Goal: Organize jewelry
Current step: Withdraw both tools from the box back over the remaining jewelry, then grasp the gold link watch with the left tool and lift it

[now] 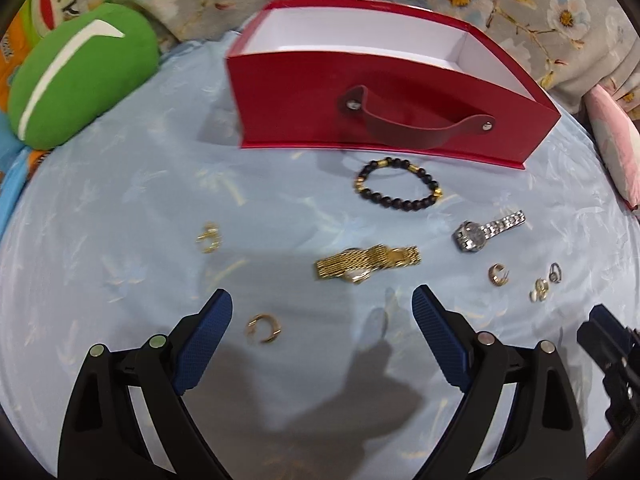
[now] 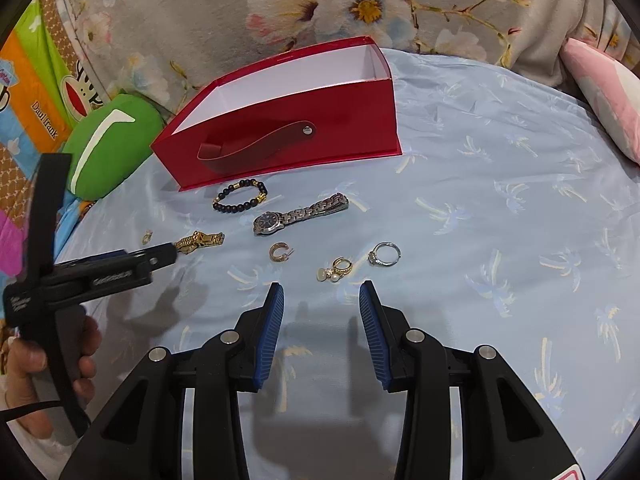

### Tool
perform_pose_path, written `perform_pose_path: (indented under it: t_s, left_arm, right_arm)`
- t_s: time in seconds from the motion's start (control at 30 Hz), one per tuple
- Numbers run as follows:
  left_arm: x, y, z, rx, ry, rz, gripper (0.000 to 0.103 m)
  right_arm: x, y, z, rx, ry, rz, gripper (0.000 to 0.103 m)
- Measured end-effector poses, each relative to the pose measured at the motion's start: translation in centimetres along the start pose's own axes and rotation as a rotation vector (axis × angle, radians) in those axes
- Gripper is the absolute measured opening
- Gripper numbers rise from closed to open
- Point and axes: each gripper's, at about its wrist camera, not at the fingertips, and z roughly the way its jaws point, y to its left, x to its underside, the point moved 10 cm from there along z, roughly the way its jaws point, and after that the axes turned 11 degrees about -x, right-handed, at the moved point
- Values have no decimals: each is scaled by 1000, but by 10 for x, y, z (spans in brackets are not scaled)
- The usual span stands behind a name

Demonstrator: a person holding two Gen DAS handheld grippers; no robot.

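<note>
A red open box (image 1: 304,96) (image 2: 352,120) with a strap handle stands on the blue sheet. In front of it lie a black bead bracelet (image 1: 400,200) (image 2: 240,196), a silver watch (image 1: 486,230) (image 2: 300,214), a gold watch (image 1: 368,262) (image 2: 200,240), gold hoop earrings (image 1: 263,328) (image 1: 497,274) (image 2: 280,252), a pearl earring (image 2: 338,269), a silver ring (image 2: 384,254) and a small gold piece (image 1: 208,236). My left gripper (image 1: 322,308) is open and empty, near the gold watch. My right gripper (image 2: 321,300) is open and empty, just short of the pearl earring.
A green cushion (image 1: 76,76) (image 2: 108,140) lies at the left of the box. A floral blanket (image 2: 360,4) runs along the back. A pink pillow (image 2: 604,92) sits at the right. The left gripper's body and the hand holding it show in the right wrist view (image 2: 80,276).
</note>
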Motion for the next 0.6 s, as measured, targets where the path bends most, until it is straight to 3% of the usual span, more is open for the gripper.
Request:
perform_pose_path:
  t_s: [0.23, 0.43, 0.6]
  left_arm:
    - [-7, -23, 23, 15, 39, -11, 88]
    - [-11, -25, 26, -12, 14, -18, 88]
    - [-3, -15, 16, 48, 50, -101, 88]
  right_arm:
    - [-4, -11, -1, 8, -4, 22, 39]
    - [-5, -16, 0, 3, -7, 38, 39]
    - [-8, -17, 0, -1, -13, 41, 39]
